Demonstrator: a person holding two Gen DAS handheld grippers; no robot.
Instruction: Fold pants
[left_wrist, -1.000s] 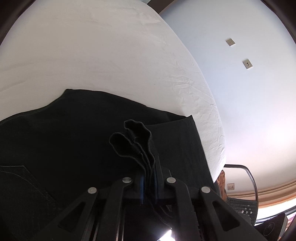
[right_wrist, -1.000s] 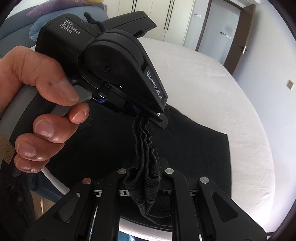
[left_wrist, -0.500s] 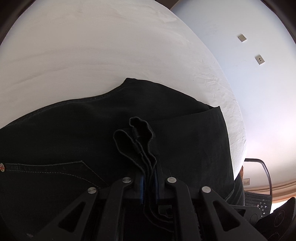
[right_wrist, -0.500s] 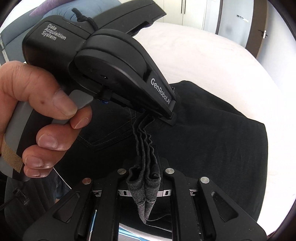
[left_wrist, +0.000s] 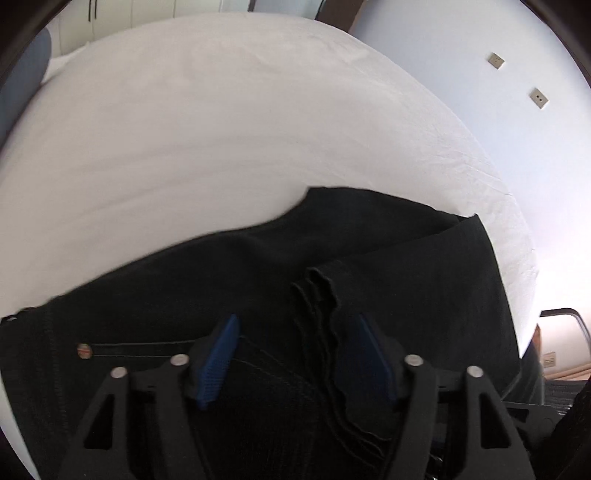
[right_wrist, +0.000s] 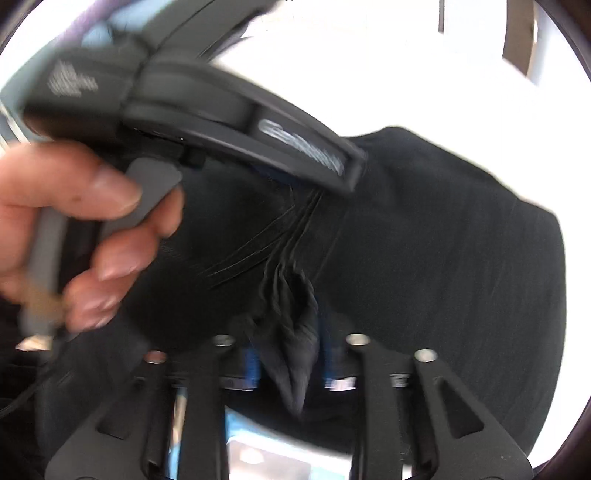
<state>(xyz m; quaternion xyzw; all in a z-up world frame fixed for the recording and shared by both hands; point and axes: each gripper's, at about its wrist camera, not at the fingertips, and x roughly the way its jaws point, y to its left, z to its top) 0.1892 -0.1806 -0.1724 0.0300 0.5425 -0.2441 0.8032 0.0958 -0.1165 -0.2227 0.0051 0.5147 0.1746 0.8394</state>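
The black pants (left_wrist: 388, 258) lie folded on the white bed (left_wrist: 221, 129), their stacked hem edges (left_wrist: 317, 291) between my left fingers. My left gripper (left_wrist: 299, 350) is open, its blue pads (left_wrist: 218, 354) apart and off the cloth. In the right wrist view the pants (right_wrist: 443, 240) spread under both tools. My right gripper (right_wrist: 288, 354) has its jaws parted, with a bunched fold of the pants (right_wrist: 291, 332) loose between them. The left tool's black body (right_wrist: 229, 110) and the hand holding it (right_wrist: 74, 229) fill the upper left of the right wrist view.
The bed's right edge (left_wrist: 517, 229) drops off beside a pale wall with two sockets (left_wrist: 496, 61). A chair frame (left_wrist: 569, 321) stands beyond the bed's corner. A grey pillow (left_wrist: 26, 74) lies at the far left.
Both grippers have opened and let go of the hem stack. The pants have come down flat onto the bed. The right view is now motion-blurred.
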